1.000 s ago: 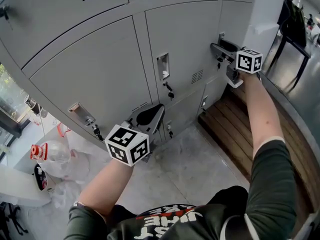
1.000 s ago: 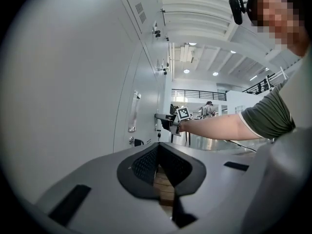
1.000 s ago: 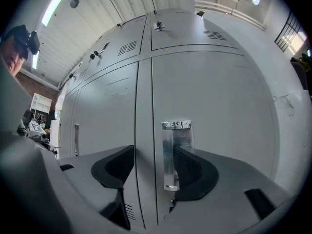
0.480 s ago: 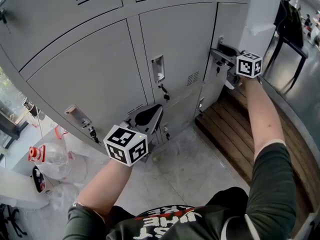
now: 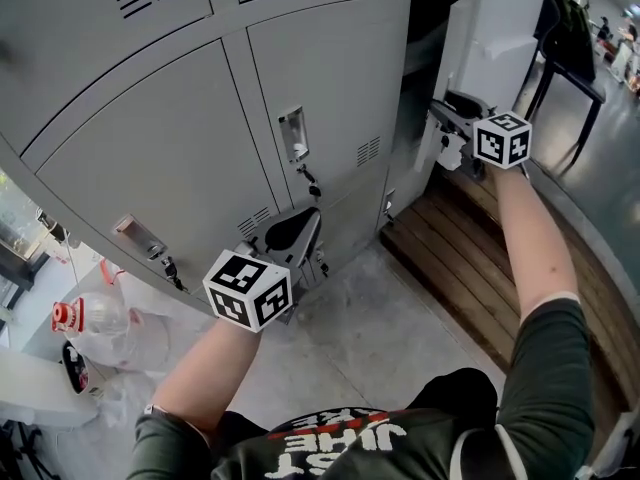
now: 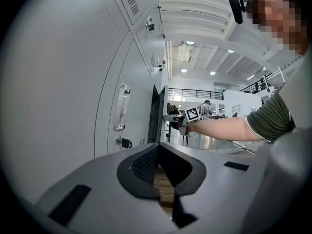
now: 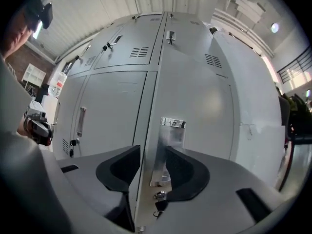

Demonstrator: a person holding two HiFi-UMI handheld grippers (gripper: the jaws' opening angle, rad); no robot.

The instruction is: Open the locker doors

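A bank of grey lockers fills the head view. The rightmost lower locker door (image 5: 456, 63) stands ajar, with a dark opening (image 5: 424, 38) beside it. My right gripper (image 5: 447, 120) is at that door's free edge. In the right gripper view its jaws (image 7: 148, 167) are closing on the door edge and the metal handle plate (image 7: 168, 140), with the pads touching both sides. A small lock (image 7: 158, 196) hangs below the plate. My left gripper (image 5: 297, 231) hangs low in front of the middle door (image 5: 320, 78), shut and empty (image 6: 158, 149).
The middle door's handle (image 5: 293, 133) and the left door's handle (image 5: 135, 236) each have keys hanging below. A plastic bottle with a red cap (image 5: 85, 323) lies at the lower left. A wooden platform (image 5: 470, 258) runs along the right, with a black chair (image 5: 572, 38) beyond.
The right locker door has swung out from shut to ajar, showing a dark gap. The right gripper has moved outward with it. The left gripper has stayed in place.
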